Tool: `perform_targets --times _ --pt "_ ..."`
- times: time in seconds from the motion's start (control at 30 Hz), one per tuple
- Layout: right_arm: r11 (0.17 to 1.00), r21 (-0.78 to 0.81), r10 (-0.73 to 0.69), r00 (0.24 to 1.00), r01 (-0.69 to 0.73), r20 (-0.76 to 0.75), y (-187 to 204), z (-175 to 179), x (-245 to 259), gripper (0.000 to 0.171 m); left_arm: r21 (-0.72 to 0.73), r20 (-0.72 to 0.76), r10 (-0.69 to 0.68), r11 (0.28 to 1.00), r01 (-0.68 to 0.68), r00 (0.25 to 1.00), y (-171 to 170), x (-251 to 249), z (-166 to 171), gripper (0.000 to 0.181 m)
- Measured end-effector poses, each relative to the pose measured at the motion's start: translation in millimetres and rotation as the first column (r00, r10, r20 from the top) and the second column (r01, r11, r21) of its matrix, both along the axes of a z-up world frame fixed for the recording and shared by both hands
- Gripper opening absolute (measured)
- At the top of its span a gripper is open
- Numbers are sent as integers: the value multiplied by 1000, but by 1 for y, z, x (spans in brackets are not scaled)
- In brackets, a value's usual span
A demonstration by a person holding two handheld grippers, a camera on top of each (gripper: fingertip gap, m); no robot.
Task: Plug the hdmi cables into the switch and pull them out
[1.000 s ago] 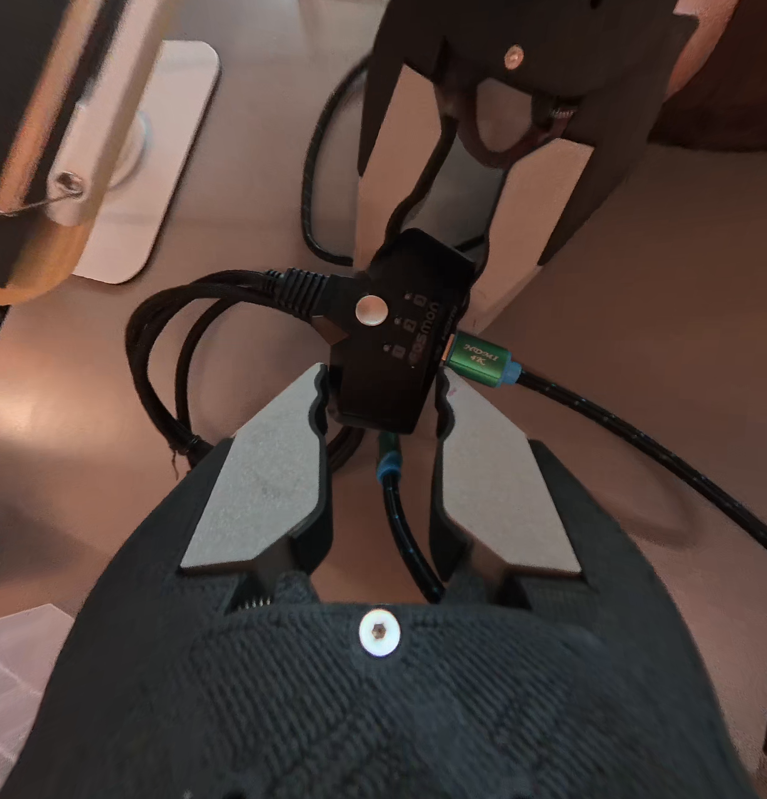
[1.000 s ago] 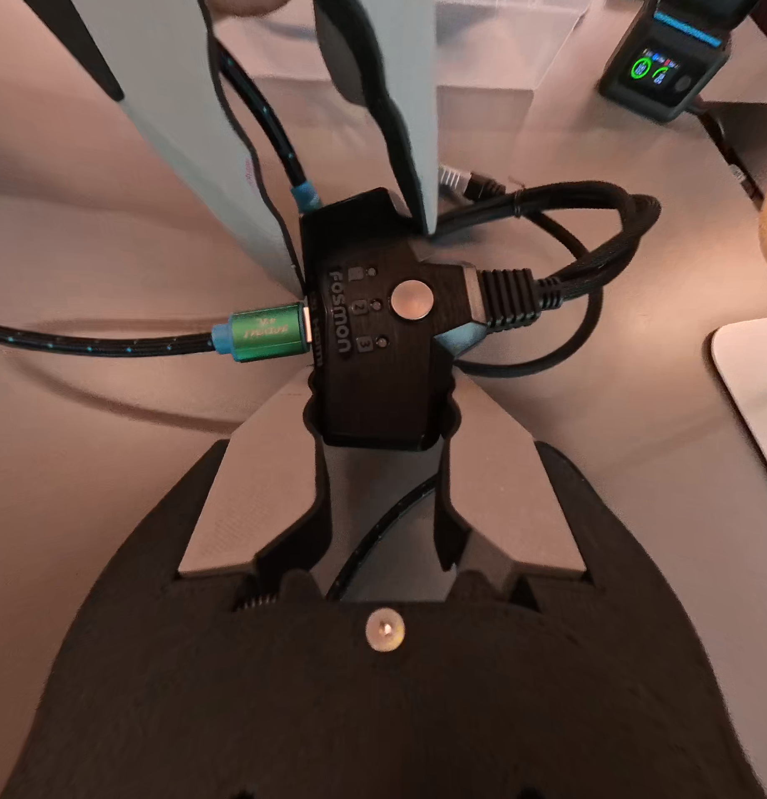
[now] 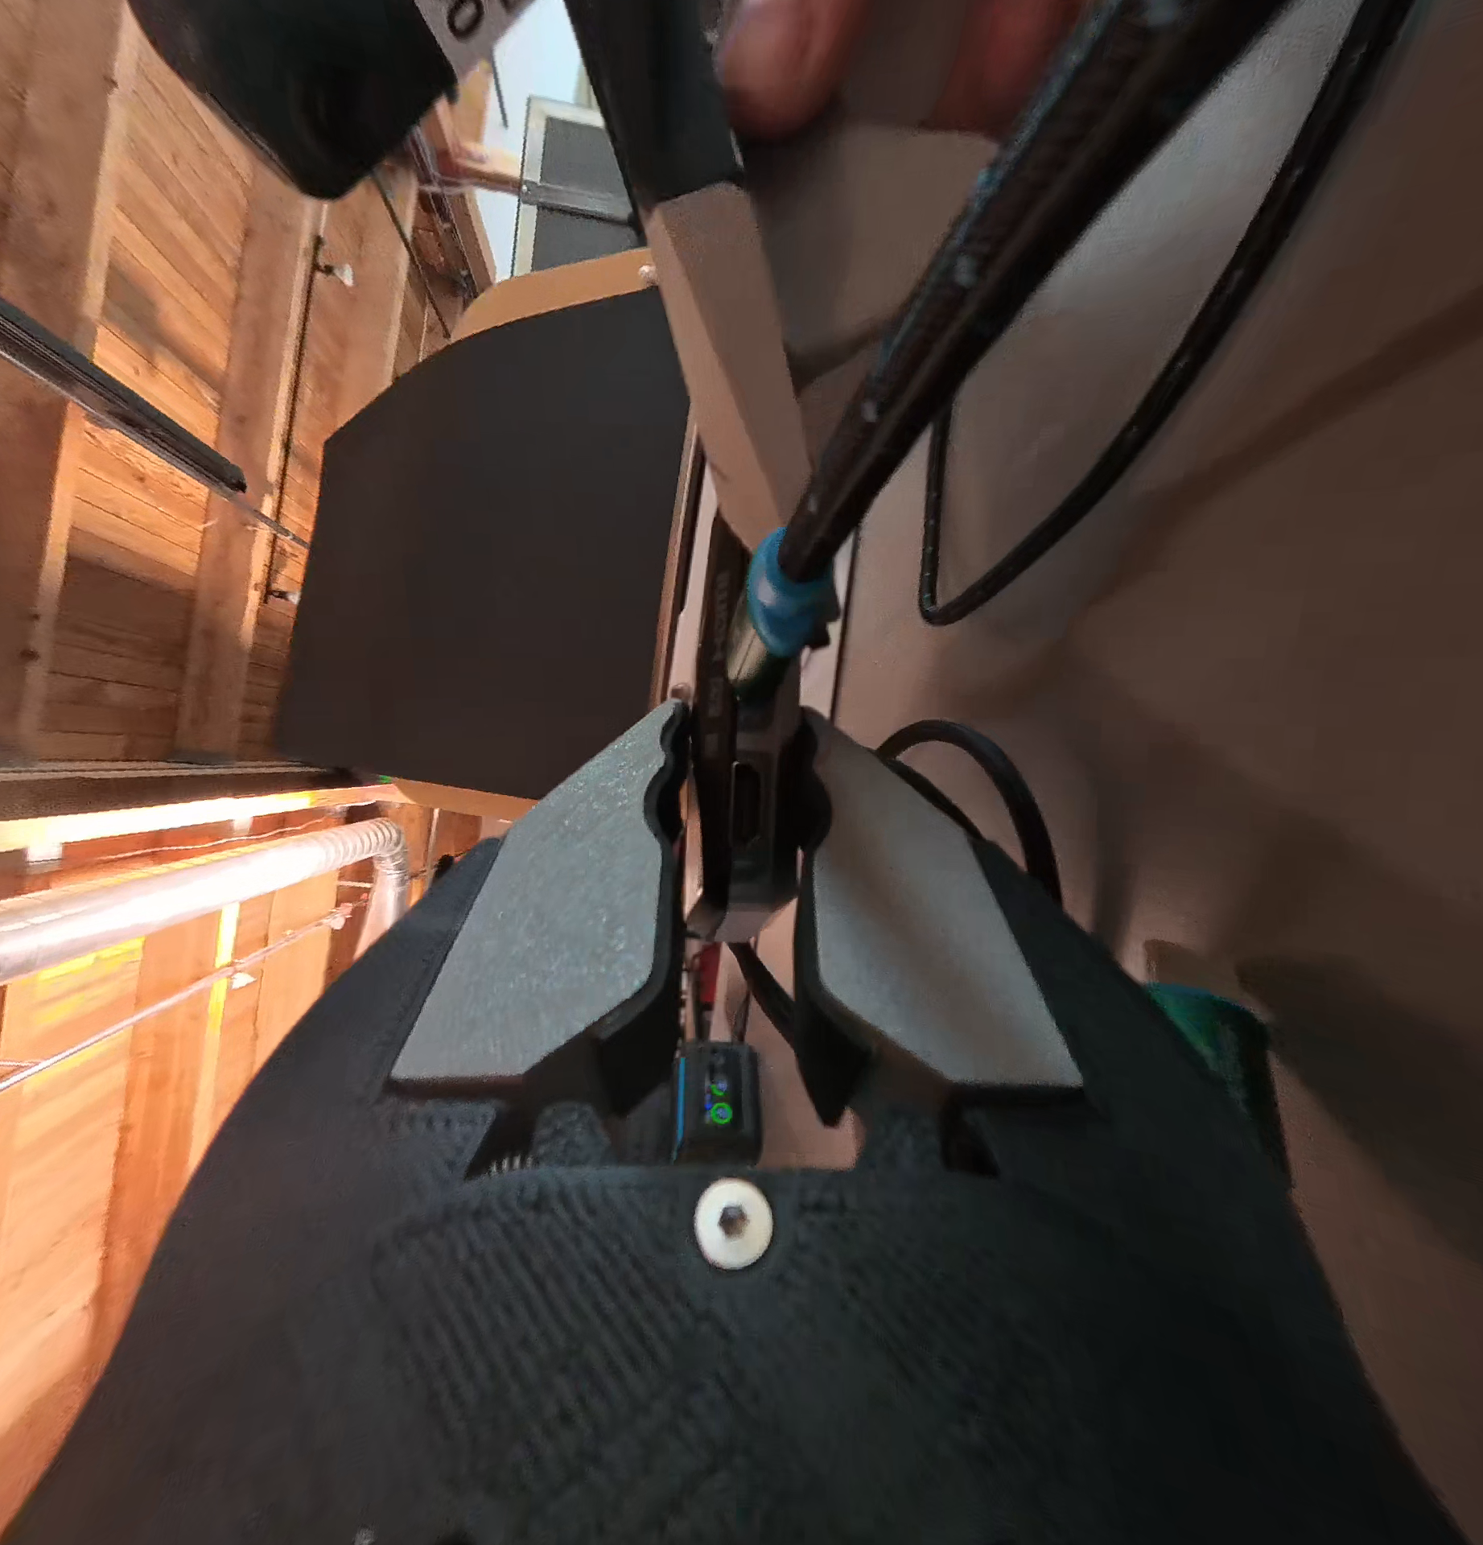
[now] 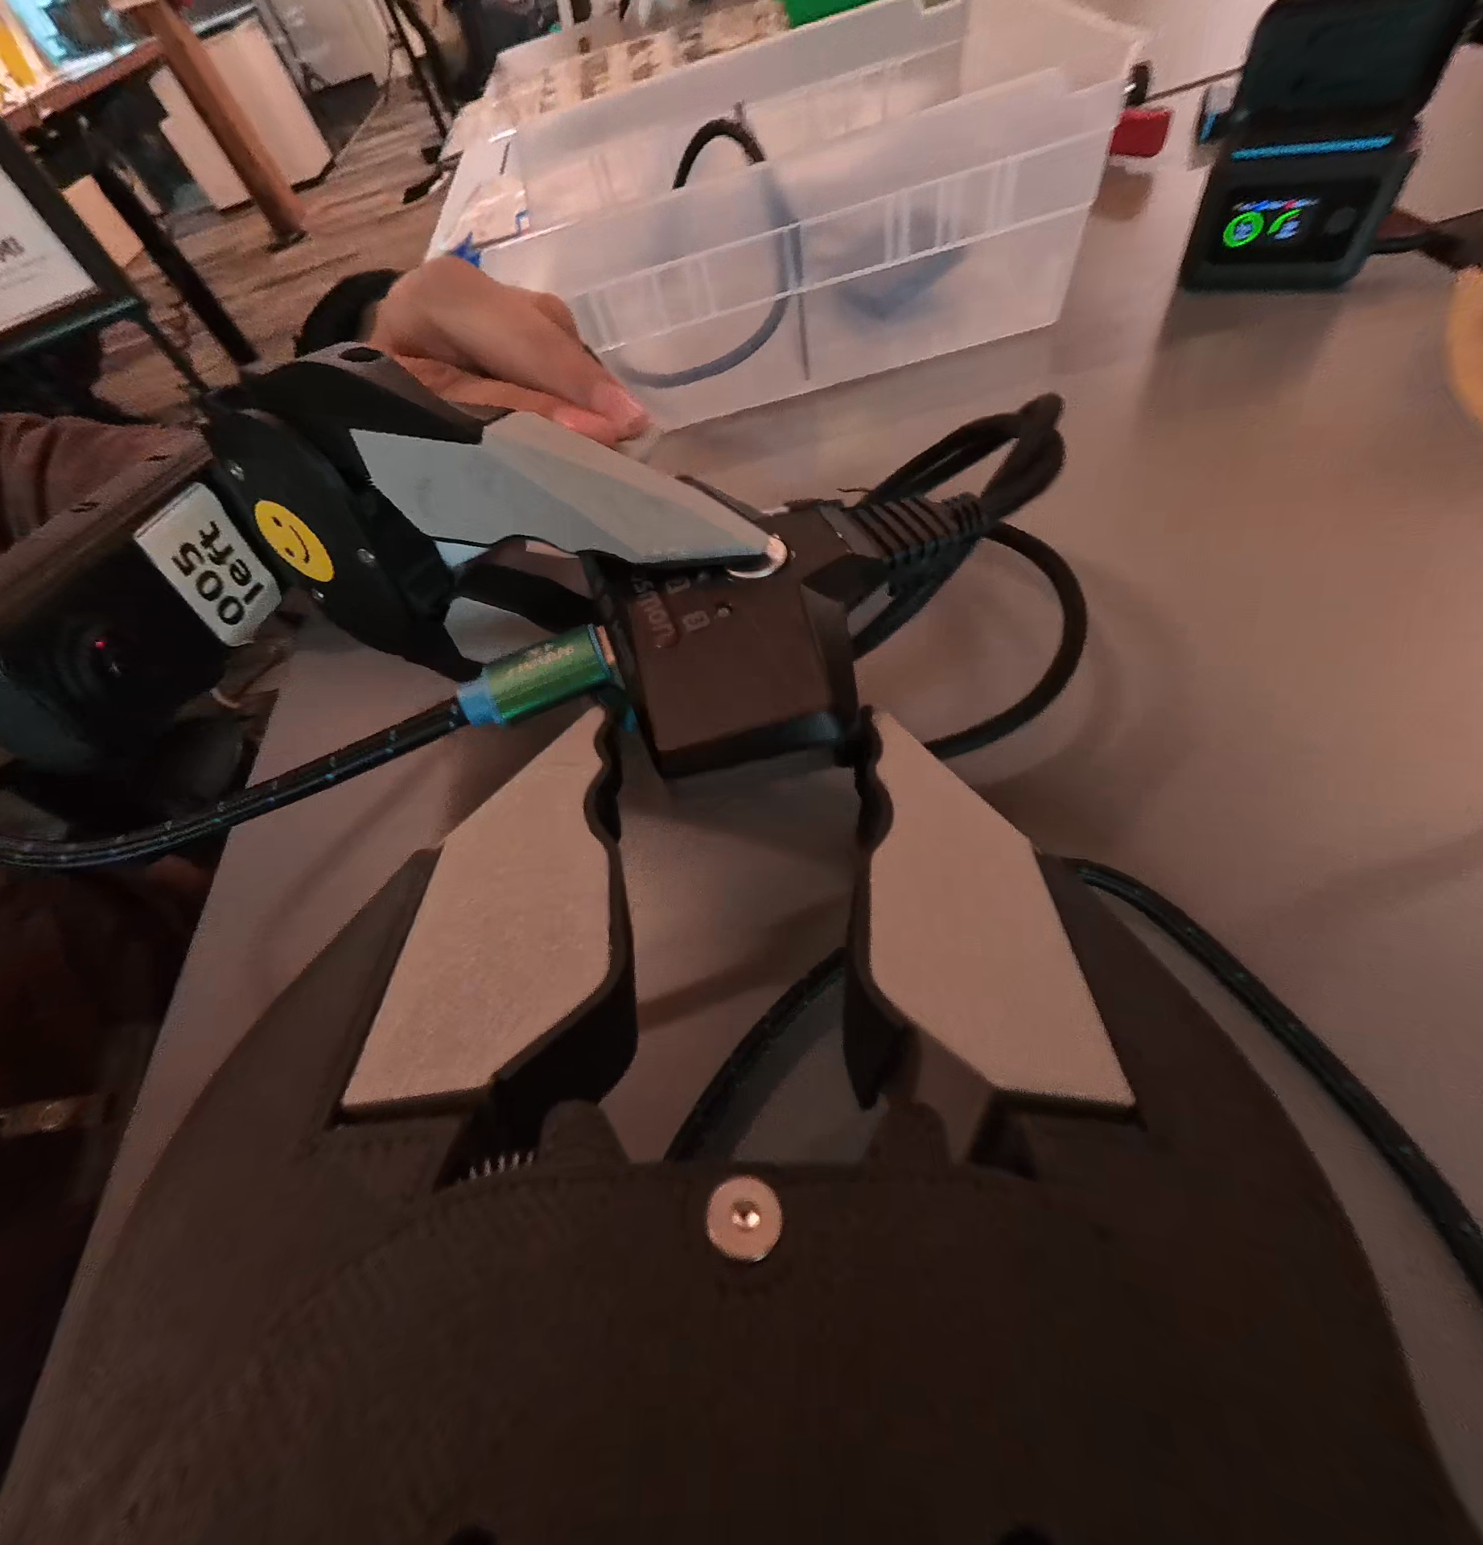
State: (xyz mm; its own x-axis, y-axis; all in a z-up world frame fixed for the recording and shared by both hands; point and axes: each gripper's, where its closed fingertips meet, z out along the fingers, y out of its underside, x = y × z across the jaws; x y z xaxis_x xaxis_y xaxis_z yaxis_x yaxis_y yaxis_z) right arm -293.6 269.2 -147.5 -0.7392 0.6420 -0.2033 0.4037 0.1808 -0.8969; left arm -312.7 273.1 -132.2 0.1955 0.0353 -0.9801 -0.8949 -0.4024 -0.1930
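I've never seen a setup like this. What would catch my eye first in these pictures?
Probably the small black switch box in the middle, pinched flat from the left by one hand-held gripper while the right one is open around its near end. Next, the shiny green plug in its left side, and the clear plastic bin behind.

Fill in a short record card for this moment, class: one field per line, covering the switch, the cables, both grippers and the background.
Switch: black HDMI switch, lifted off the table
Left gripper: clamped across the switch's top and bottom faces
Right gripper: open, fingertips flanking the switch's near end
Plugged cable: green connector in the side port
Empty port: visible between the left gripper's fingers
Background: clear plastic bin
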Motion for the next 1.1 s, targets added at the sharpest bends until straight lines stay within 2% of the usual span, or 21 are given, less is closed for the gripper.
perform_targets --times 0.07,0.13,0.27,0.43,0.57,0.6,0.63,0.67,0.77,0.83,0.87,0.9,0.93,0.97,1.03,1.1 --pt "1000 -13 -17 1000 17 -14 4 4 -3 52 26 5 0 1000 0 1000 -2 -4 5 22" --pt "999 -52 12 1000 -13 -16 -1 8 -1 42 65 47 -16 998 13 999 -6 -4 8 22" --pt "991 -116 70 997 -72 -19 -11 15 2 41 107 67 -27 994 20 997 -13 0 13 22" --pt "947 -271 180 984 -172 5 -20 26 13 40 158 79 -127 981 113 989 -20 16 26 20" --pt "921 -328 228 974 -212 10 -23 27 17 39 171 104 -182 972 163 978 -19 23 23 21" --pt "899 -354 279 960 -257 13 -26 29 24 24 180 97 -196 968 176 976 -18 25 24 21" --pt "867 -380 354 935 -323 12 -34 30 34 0 192 88 -185 967 166 979 -17 25 26 21" --pt "861 -367 388 921 -352 27 -44 24 38 0 184 83 -171 971 154 982 -14 25 25 21" --pt "895 -147 441 886 -422 143 -74 -13 46 0 98 28 -95 991 91 995 -4 19 11 19" --pt "919 -50 394 906 -391 158 -77 -22 41 0 104 40 -83 991 78 996 -5 13 11 19" --pt "933 -28 359 920 -359 155 -75 -21 37 20 105 62 -85 991 78 994 -6 9 10 19" --pt "948 -3 315 936 -319 155 -69 -20 34 25 107 79 -75 992 67 994 -8 5 10 19" --pt "962 32 263 953 -270 151 -60 -20 31 22 112 87 -59 992 49 994 -11 -1 11 19" --pt "977 68 192 972 -202 133 -48 -18 27 23 124 92 -45 992 33 995 -13 -6 14 19" --pt "993 112 -30 998 23 62 -16 -9 11 24 147 101 -22 989 7 995 -16 -16 18 20" --pt "963 91 -258 966 254 28 16 3 0 39 161 138 -8 987 -15 990 -18 -26 19 19"
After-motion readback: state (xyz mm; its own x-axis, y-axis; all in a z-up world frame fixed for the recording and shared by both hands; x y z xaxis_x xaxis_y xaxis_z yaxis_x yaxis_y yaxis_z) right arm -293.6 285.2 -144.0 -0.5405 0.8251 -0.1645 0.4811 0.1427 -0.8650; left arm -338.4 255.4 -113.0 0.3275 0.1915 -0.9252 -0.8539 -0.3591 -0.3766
